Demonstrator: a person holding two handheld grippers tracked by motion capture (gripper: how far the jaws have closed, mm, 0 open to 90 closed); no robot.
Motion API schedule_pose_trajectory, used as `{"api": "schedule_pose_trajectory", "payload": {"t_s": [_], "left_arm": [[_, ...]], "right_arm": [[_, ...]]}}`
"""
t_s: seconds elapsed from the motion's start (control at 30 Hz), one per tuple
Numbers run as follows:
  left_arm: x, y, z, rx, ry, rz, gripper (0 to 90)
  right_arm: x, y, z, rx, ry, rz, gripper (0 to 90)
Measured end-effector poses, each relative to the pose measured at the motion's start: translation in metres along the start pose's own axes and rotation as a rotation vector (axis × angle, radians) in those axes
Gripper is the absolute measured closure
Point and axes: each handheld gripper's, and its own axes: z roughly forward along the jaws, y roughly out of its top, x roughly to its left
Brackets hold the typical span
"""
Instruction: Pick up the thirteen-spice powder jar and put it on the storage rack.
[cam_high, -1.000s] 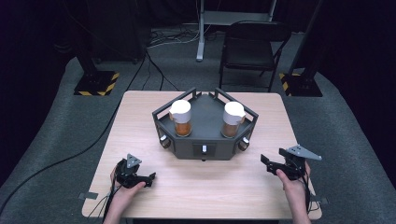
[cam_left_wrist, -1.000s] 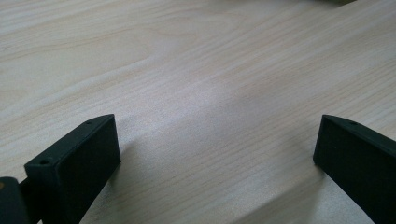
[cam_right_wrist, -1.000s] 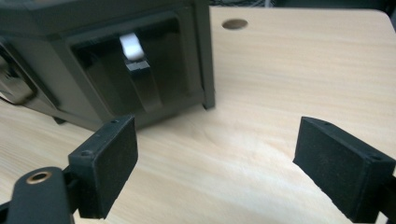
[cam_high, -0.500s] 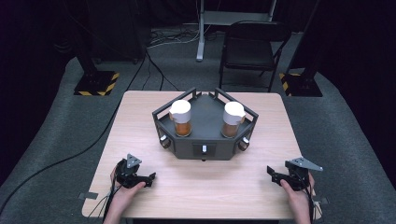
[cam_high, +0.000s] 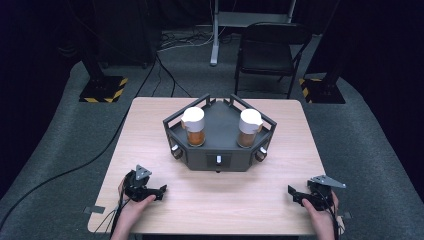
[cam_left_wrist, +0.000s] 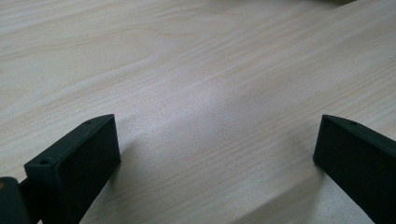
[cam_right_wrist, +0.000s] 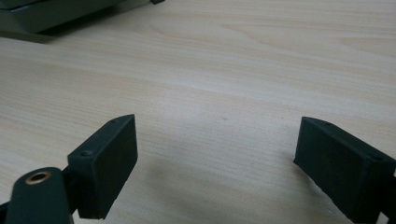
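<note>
Looking down from the high view, I have both grippers parked low on the table (cam_high: 150, 130), near the bottom edge of the frame. My left gripper (cam_high: 159, 191) sits at the lower left, my right gripper (cam_high: 294, 194) at the lower right. Each one points inward toward the middle of the table, jaws spread wide with nothing between them; the two gripper views confirm that, with bare wood grain lying between the black jaws.

What I'd be going for are the two jars on the dark tray (cam_high: 218, 161) at the centre of the frame. The left jar (cam_high: 193, 126) and the right jar (cam_high: 249, 128) both stand upright, white lid on top and amber contents below, well apart from each other on the tray. From either gripper the jars lie up-frame and inward. The left gripper is nearer the left jar, the right gripper nearer the right one, and both are well clear of the tray. Since the jars' long axes run vertically, I judge a level approach from the side would suit them.

Compared with a second ago, my right gripper has dropped down-frame toward the table edge, while the left has stayed put. The jars and tray have not shifted.
</note>
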Motion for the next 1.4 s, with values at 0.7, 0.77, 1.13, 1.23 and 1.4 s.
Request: {"api": "schedule_pose_trajectory", "payload": {"t_s": [0.7, 0.77, 1.13, 1.23, 1.4], "left_arm": [[0.0, 0.0, 0.0, 0.001, 0.0, 0.002, 0.2], [0.0, 0.0, 0.0, 0.001, 0.0, 0.002, 0.2], [0.0, 0.0, 0.0, -0.001, 0.0, 0.0, 0.2], [0.0, 0.0, 0.0, 0.001, 0.0, 0.002, 0.2], [0.0, 0.0, 0.0, -0.001, 0.0, 0.0, 0.2]], "right_arm": [[0.021, 0.012, 0.009, 0.073, -0.06, -0.101, 4.4], [0.021, 0.013, 0.009, 0.074, -0.061, -0.101, 4.0], [0.023, 0.014, 0.01, 0.078, -0.067, -0.094, 2.4], [0.024, 0.014, 0.011, 0.08, -0.07, -0.09, 1.8], [0.025, 0.015, 0.011, 0.082, -0.075, -0.086, 1.1]]}}
